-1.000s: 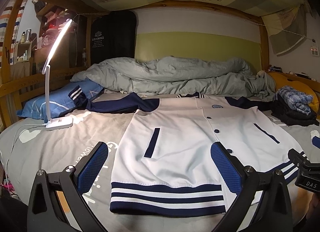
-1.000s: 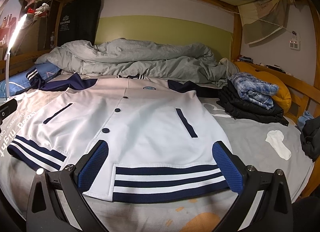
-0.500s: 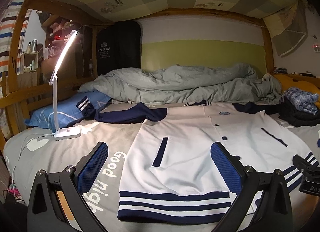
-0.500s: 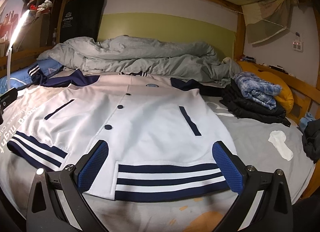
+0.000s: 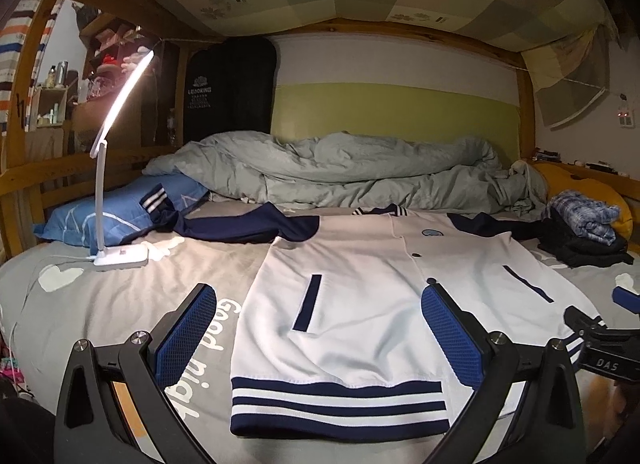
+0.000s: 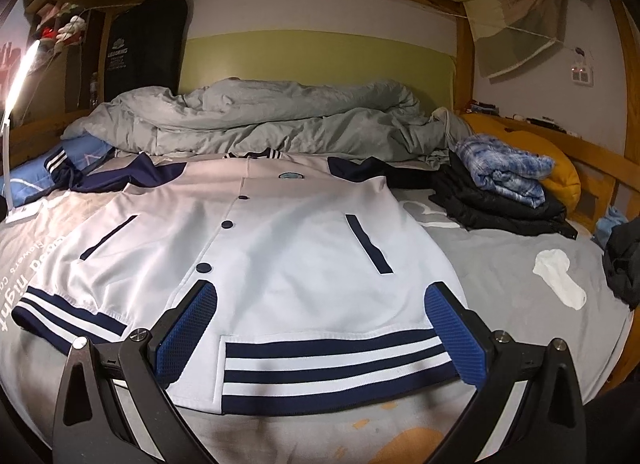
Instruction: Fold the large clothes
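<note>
White button-front jacket with navy striped hem (image 5: 344,328) flat on grey bedsheet (image 5: 120,304), left gripper (image 5: 320,332) wide, right gripper (image 6: 320,328) wide, white sock (image 6: 560,280) in right view only, lit white desk lamp (image 5: 120,168) full in left view.

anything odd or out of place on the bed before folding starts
A lone white sock lies loose on the sheet right of the jacket. The jacket's left sleeve is rumpled, its cuff up on the blue pillow.
</note>
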### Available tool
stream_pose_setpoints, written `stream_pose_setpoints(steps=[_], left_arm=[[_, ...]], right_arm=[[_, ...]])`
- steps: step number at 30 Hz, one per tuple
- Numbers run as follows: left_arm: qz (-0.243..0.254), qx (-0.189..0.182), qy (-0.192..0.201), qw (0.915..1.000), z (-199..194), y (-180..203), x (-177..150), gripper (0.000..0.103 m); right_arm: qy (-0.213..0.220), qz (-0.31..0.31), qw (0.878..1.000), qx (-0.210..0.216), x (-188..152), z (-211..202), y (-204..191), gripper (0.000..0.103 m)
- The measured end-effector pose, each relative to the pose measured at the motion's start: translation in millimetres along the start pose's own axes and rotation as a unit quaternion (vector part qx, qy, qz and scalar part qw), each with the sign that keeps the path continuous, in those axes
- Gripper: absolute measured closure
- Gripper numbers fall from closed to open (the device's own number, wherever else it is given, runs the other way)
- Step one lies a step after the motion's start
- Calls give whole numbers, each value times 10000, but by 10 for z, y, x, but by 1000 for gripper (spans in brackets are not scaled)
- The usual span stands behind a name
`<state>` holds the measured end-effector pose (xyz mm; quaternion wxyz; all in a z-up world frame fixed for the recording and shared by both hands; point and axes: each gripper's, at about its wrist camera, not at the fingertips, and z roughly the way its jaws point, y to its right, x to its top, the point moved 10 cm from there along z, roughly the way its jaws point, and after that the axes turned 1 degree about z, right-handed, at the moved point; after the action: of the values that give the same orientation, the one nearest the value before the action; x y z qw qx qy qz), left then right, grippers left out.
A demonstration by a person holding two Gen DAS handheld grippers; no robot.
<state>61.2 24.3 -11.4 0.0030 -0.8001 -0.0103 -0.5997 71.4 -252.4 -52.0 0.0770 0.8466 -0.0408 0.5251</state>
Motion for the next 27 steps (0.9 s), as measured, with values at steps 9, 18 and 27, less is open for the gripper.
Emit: stream_pose_setpoints(steps=[9,18,27], left_arm=[[-17,102,-206,9997,99,-39,-111,0],[65,-34,-326,9994,98,63,-202,0],[386,-27,-632,9972,183,128,-434,0]], right_arm=[[3,-37,9997,248,-10,-66,-115,0],[-66,-167,9989,444,-144,-150,-257,0],[-459,-484,9950,746,-329,-125,-388,0]])
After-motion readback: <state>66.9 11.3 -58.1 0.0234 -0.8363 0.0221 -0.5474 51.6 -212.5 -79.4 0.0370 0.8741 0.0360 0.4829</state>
